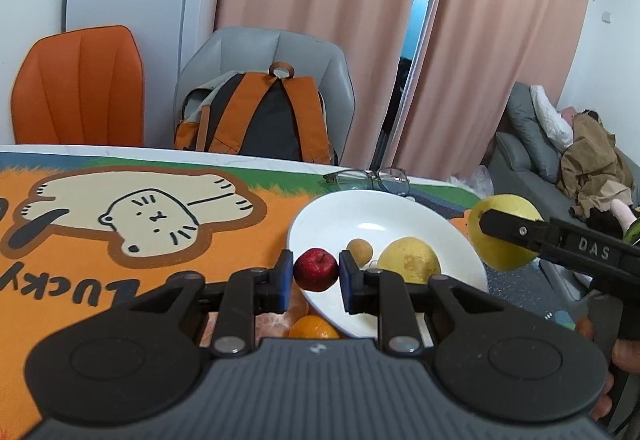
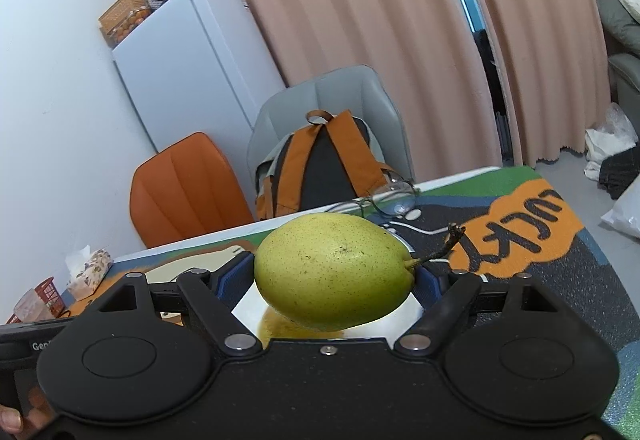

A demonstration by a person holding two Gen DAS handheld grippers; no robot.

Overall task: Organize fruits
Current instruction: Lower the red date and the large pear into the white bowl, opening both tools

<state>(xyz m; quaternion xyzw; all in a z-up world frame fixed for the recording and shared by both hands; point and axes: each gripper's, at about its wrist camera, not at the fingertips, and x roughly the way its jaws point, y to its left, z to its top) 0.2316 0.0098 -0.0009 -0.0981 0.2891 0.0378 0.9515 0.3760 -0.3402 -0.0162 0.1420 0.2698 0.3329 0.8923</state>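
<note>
My left gripper (image 1: 316,274) is shut on a small red apple (image 1: 316,268) and holds it over the near rim of a white bowl (image 1: 360,211). The bowl holds a yellow pear (image 1: 408,260) and a small brown round fruit (image 1: 360,251). My right gripper (image 2: 334,276) is shut on a yellow-green pear (image 2: 332,272) with a stem, held above the bowl (image 2: 248,310). In the left wrist view that pear (image 1: 500,232) hangs at the bowl's right edge in the right gripper (image 1: 520,230). Oranges (image 1: 312,328) lie under the bowl's near rim.
The table has an orange cartoon-bear mat (image 1: 132,215). Glasses (image 1: 372,177) lie behind the bowl. A grey chair with a backpack (image 1: 260,115) and an orange chair (image 1: 76,87) stand behind the table. A tissue pack (image 2: 88,272) and a red basket (image 2: 50,296) sit at far left.
</note>
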